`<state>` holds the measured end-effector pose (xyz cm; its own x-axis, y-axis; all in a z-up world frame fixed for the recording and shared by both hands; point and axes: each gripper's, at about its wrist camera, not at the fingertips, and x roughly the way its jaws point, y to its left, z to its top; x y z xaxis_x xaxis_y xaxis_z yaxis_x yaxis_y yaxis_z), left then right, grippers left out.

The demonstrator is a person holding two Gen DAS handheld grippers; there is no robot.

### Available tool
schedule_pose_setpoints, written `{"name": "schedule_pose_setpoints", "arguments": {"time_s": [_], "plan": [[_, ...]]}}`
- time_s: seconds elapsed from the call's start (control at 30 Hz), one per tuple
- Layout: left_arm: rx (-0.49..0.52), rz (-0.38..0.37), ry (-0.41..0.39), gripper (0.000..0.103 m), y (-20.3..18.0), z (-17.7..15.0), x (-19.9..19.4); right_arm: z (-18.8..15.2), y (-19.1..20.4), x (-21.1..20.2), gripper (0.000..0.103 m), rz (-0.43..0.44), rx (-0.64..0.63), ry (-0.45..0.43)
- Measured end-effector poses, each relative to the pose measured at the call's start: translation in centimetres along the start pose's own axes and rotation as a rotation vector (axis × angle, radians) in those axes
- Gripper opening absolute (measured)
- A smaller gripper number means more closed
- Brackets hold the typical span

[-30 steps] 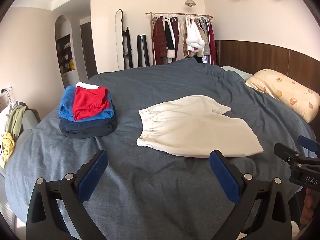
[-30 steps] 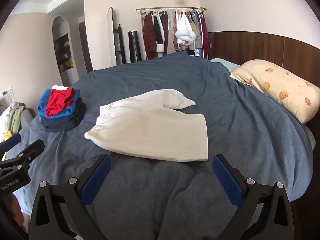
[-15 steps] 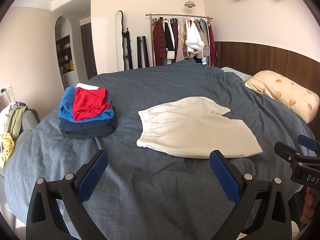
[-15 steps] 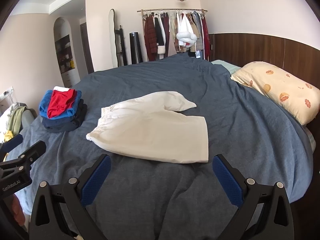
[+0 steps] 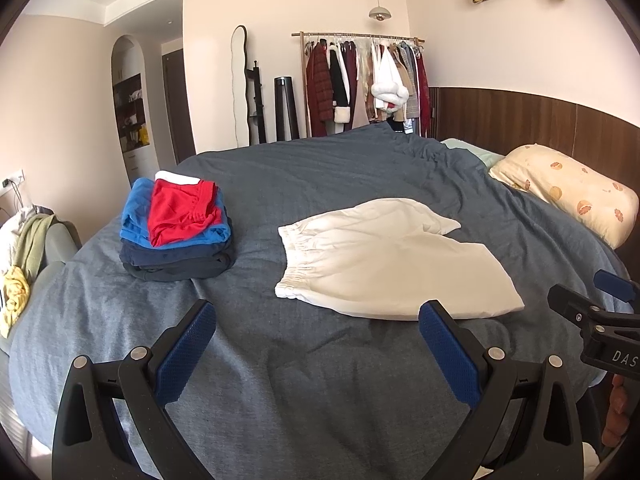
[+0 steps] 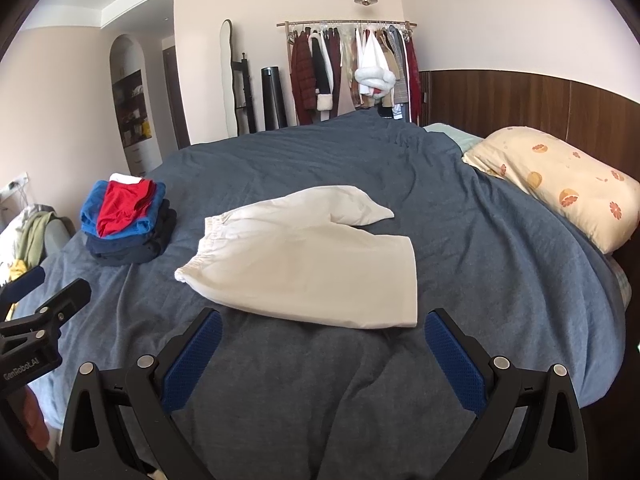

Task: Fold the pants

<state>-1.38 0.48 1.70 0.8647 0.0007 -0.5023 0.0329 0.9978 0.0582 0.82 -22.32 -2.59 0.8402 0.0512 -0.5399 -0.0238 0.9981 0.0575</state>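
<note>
Shorts point(image 5: 384, 264) lie flat, unfolded. Left gripper point(image 5: 316, 344) and right gripper point(image 6: 322, 346) gape wide, empty. Risk: pinching duvet point(image 5: 320, 392) underneath.

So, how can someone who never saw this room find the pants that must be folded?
Look at the big bed with the blue-grey duvet. The cream pants lie spread flat in its middle, right of the stack of folded clothes. They alone are pale and unfolded, with a gathered elastic waistband.
</note>
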Motion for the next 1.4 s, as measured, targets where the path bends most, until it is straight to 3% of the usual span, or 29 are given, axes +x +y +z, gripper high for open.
{"name": "schedule_pose_setpoints", "arguments": {"time_s": [1.4], "plan": [[-0.028, 0.01, 0.014, 0.103, 2.0, -0.1, 1.2, -0.2, 1.4, 1.3, 0.102, 0.008, -0.037, 0.036]]}}
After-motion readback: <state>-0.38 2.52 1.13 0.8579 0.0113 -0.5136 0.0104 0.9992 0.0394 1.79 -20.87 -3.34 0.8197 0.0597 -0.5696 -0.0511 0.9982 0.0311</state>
